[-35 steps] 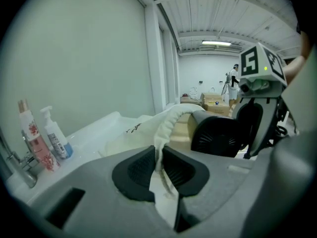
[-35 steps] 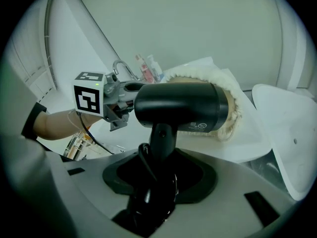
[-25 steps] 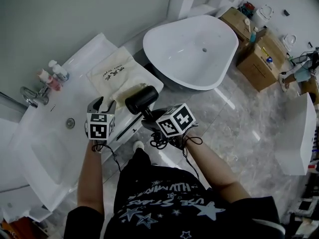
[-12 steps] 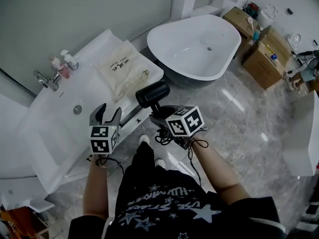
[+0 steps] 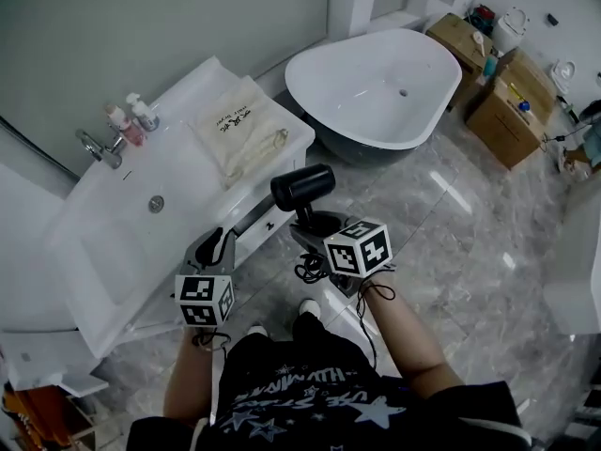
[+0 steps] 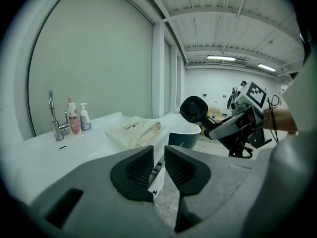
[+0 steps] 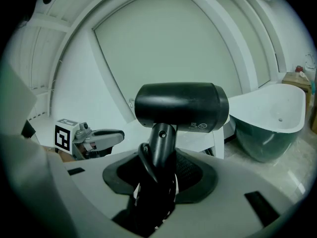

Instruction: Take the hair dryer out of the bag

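Nearest to the person, the left gripper [image 5: 219,242] hangs just in front of the desk [image 5: 192,172]. Its fingers are closing with nothing between them, and a narrow gap is left between the pads. Beside it, the right gripper [image 5: 315,225] has its fingers clenched on the handle of the hair dryer [image 5: 302,186], with a part of the black cord [image 5: 306,269] caught in the same grip.

The hair dryer is in the air above the floor, its barrel on top, fully out of the bag [image 5: 239,132] and well apart from it. I judge it to be stiff, smooth plastic, not heavy but top-heavy. The handle, close under the barrel, is therefore the best place to hold it, and the loose cord may swing.

Farther on, the bag lies flat and soft on the desk, beside the sink. By count there is one hair dryer and one bag. There are also two bottles [image 5: 131,116] next to one faucet [image 5: 101,147], then one bathtub [image 5: 380,87]. Behind it are, as far as I can tell, two cardboard boxes [image 5: 507,101].
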`<state>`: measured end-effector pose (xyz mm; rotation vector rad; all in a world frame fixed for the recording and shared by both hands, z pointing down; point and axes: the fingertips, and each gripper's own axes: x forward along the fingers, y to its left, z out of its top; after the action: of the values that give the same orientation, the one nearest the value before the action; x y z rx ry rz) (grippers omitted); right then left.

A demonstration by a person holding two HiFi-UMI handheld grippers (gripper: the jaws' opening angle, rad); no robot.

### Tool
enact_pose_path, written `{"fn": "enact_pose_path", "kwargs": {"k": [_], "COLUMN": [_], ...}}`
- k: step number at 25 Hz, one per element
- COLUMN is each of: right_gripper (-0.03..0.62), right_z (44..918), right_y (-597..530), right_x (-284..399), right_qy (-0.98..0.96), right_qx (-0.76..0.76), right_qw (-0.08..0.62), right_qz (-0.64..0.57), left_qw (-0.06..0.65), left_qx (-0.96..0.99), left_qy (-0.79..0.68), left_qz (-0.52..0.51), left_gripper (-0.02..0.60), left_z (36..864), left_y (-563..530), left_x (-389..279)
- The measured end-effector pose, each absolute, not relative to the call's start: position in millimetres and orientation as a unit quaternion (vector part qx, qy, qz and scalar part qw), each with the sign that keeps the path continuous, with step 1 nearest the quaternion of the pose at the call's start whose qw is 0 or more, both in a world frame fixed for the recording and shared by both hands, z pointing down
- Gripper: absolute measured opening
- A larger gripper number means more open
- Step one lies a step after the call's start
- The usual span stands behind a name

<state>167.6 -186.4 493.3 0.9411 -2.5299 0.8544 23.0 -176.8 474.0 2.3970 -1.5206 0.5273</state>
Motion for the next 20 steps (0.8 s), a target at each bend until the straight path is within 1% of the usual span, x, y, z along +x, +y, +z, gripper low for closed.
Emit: {"fn": "enact_pose_path", "kwargs": {"k": [2,4,8,15,20], "right_gripper": [0.173,0.173,0.173,0.173,0.173], "right_z": [494.3,496.4,502.3,495.2,493.4], "right_y": [-183.0,-177.8,-159.1,-112.9,-72.7], "right_x": [168.5,168.0,153.0,95.7,75.5], "right_qy": [-0.879,-0.874,-0.859,-0.852,-0.847], "right_qx": [0.338,0.35,0.377,0.396,0.41], "right_qw": [0.154,0.157,0.158,0.151,0.158], "right_qz": [0.298,0.299,0.309,0.307,0.299], "left_qw": [0.137,0.141,0.149,0.165,0.149], "left_qx": [0.826,0.83,0.835,0.846,0.867], "left_qy": [-0.516,-0.508,-0.498,-0.478,-0.445], "left_qz": [0.181,0.18,0.18,0.169,0.167], "left_gripper": [0.057,0.044,0.034,0.023,0.023], "left_z": [479.0,482.0,485.8,494.7,491.8], "left_y": [-171.7,-162.4,-136.9,-97.6,-69.8], "left_x": [20.8,17.0,-2.5,-54.0,-62.6]}}
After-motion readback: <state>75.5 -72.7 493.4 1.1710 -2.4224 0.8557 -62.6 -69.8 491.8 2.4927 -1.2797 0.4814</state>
